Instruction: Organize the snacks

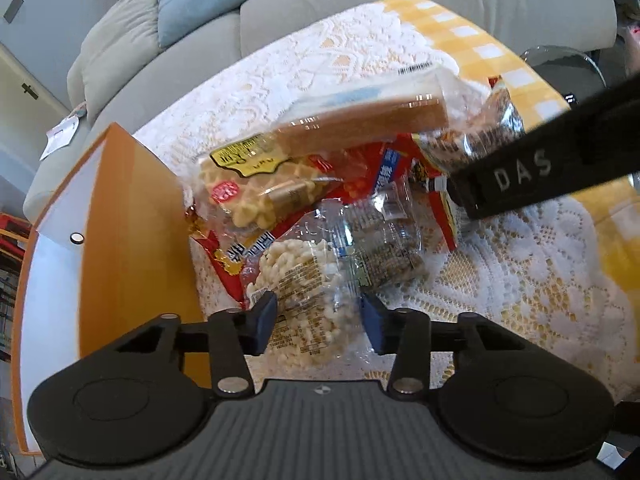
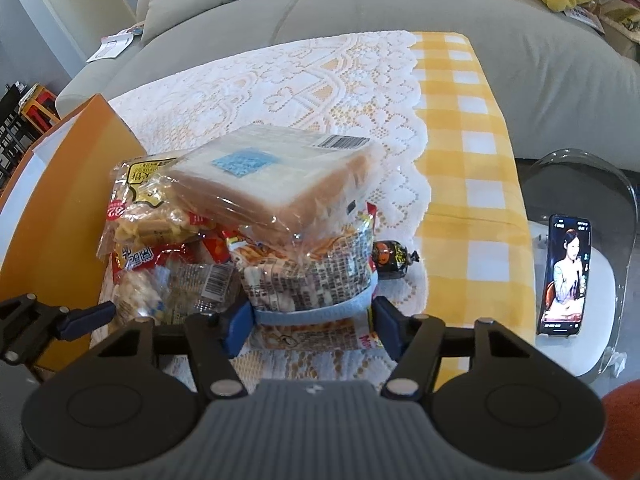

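Note:
A pile of snack packets lies on the lace tablecloth [image 1: 500, 272]. A bag of sliced bread [image 1: 360, 116] [image 2: 280, 176] tops the pile, over a waffle packet [image 1: 256, 192] [image 2: 136, 200] and red packets [image 1: 360, 176]. My left gripper [image 1: 318, 320] is open, its pads on either side of a puffed rice cake packet [image 1: 300, 280], not pressing it. My right gripper [image 2: 312, 324] is open around the blue-edged end of a printed snack bag [image 2: 312, 280]; the jaws look to touch it only lightly. The right gripper's body [image 1: 520, 176] shows in the left wrist view.
An orange box [image 1: 120, 220] [image 2: 60, 200] stands left of the pile. A grey sofa [image 2: 400, 12] runs behind the table. A small dark sausage snack [image 2: 390, 258] lies right of the pile. A phone [image 2: 564, 276] stands on a clear side table at right.

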The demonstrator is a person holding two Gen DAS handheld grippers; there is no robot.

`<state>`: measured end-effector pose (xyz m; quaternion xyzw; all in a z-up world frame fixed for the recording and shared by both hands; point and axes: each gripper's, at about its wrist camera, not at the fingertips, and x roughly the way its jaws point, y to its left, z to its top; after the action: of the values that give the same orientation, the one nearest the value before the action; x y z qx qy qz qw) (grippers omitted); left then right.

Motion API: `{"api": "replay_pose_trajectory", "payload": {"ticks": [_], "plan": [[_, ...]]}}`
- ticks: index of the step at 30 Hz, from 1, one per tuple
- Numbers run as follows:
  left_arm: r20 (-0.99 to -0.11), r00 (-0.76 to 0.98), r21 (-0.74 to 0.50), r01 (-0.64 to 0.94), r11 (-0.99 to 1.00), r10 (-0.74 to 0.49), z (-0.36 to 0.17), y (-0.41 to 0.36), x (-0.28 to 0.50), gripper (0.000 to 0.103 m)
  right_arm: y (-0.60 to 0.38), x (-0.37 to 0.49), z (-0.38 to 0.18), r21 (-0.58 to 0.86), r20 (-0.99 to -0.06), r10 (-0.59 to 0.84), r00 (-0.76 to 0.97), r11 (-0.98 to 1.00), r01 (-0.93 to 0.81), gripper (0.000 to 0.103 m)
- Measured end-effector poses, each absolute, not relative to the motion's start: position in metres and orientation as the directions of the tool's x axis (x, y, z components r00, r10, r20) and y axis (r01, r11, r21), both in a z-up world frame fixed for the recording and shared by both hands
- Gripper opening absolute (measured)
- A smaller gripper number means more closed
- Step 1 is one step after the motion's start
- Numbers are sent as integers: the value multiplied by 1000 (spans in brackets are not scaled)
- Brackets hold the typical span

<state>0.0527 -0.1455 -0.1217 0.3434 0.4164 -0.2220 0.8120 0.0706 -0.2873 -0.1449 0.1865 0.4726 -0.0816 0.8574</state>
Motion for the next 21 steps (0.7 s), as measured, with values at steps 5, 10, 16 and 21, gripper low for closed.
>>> {"api": "replay_pose_trajectory", "payload": {"ticks": [5,10,16,21], "plan": [[-832,543,322,642,696,-116,-104,-137,53,32,-283,67,-143,229,-850,45,525,929,291,57],[-860,478,202,643,739,-180,-84,-121,58,26,-275,60,-134,233,-848,71,525,940,250,55],[-913,328,3,598,801,-241,-70,-97,74,25,-262,52,-130,292,-853,163,496,937,194,55],[-939,288,-13,523,853,-191,-84,-85,90,25,-250,54,-137,257,-872,160,462,954,155,55]]}}
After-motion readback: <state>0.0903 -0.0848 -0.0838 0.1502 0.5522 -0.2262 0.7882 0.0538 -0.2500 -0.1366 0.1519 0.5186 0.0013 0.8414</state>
